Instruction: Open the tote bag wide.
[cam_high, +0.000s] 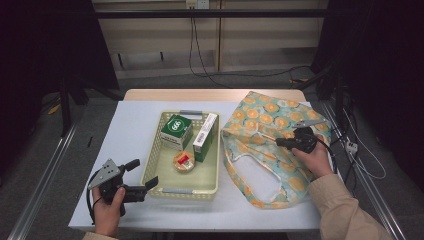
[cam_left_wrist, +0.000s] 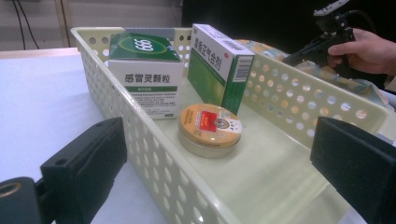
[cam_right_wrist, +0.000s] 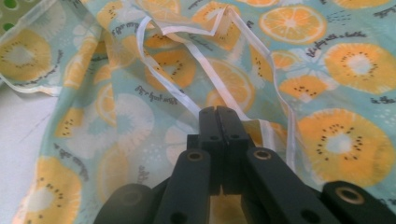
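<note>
High view: right claw (cam_high: 281, 142) sits on the fruit-print bag (cam_high: 265, 145), pointing toward the basket (cam_high: 212, 187). Left claw (cam_high: 145, 175) hovers at the basket's near-left corner. Packing looks to be the job; the step in hand reads as getting the bag mouth open.

Right gripper view: jaws pressed together, tips on the thin cloth just behind a white handle strap (cam_right_wrist: 187, 100). Whether a fold is actually caught between them, cannot tell. To do it well: pinch one layer only at the hem, lift straight up, keep the straps out of the opening.

Left gripper view: jaws spread wide, holding nothing, straddling the basket's near rim. Just ahead lies the round tin (cam_left_wrist: 210, 129); beyond it the square green box (cam_left_wrist: 144, 70) and the tall green box (cam_left_wrist: 219, 65), both upright. The tin is the easiest first pick.
</note>
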